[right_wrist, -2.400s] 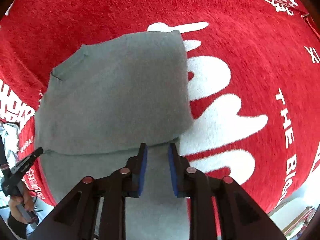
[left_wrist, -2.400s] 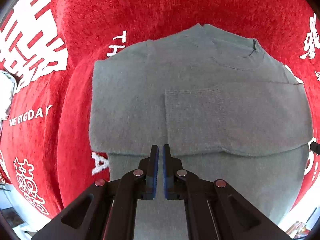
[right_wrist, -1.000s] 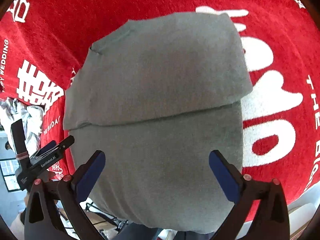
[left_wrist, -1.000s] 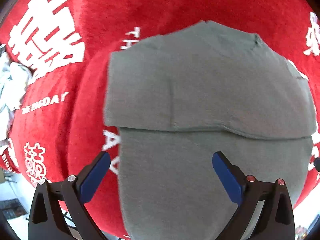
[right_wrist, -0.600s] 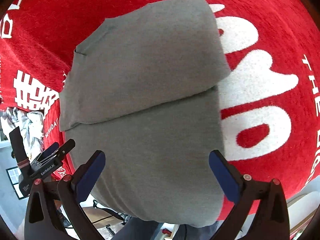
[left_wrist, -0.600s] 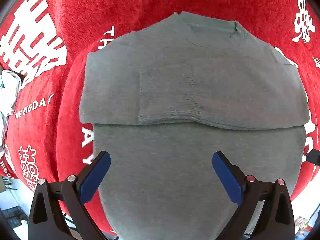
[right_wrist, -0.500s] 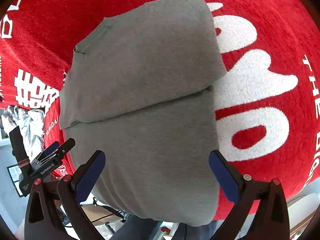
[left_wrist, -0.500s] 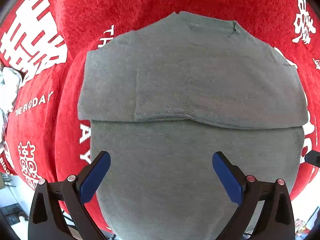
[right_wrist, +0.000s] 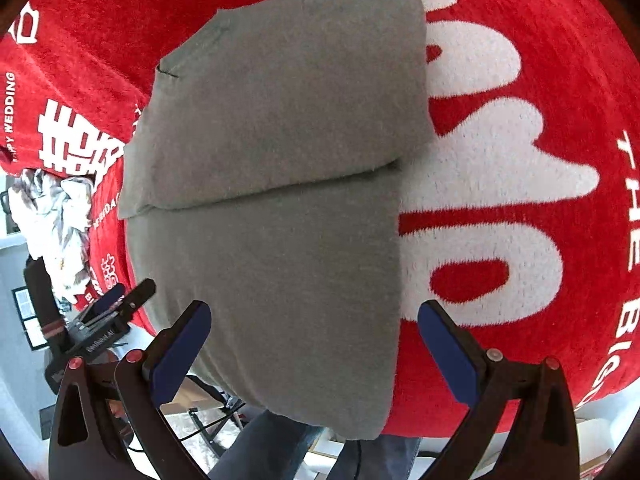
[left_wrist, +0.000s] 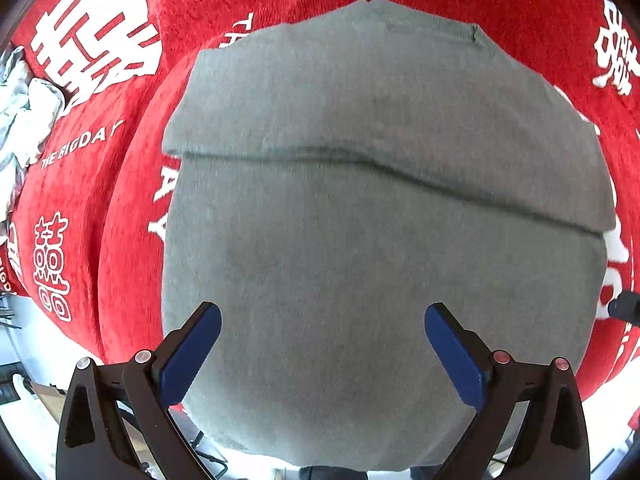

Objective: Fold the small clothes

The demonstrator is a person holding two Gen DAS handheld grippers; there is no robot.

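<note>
A grey shirt lies on a red cloth printed with white letters and characters. The shirt is partly folded: its upper part, with the collar at the far end, carries a folded-in layer whose lower edge forms a ridge running across the shirt from side to side. Below that ridge the body of the shirt lies flat and hangs a little over the near edge of the surface.

In the left wrist view, the left gripper hovers above the lower part of the shirt. Its two blue-padded fingers are spread wide, with only shirt fabric seen between them, and they hold nothing. The tip of the other gripper peeks in at the right edge.

In the right wrist view, the right gripper is also spread wide and holds nothing. Its left finger sits over the shirt, and its right finger over the red cloth just past the shirt's right edge. The left gripper shows at the left edge, beside the shirt's lower left side.

A crumpled pale bundle of fabric lies on the cloth to the left of the shirt, well apart from both grippers. Whether either gripper touches the shirt cannot be told.
</note>
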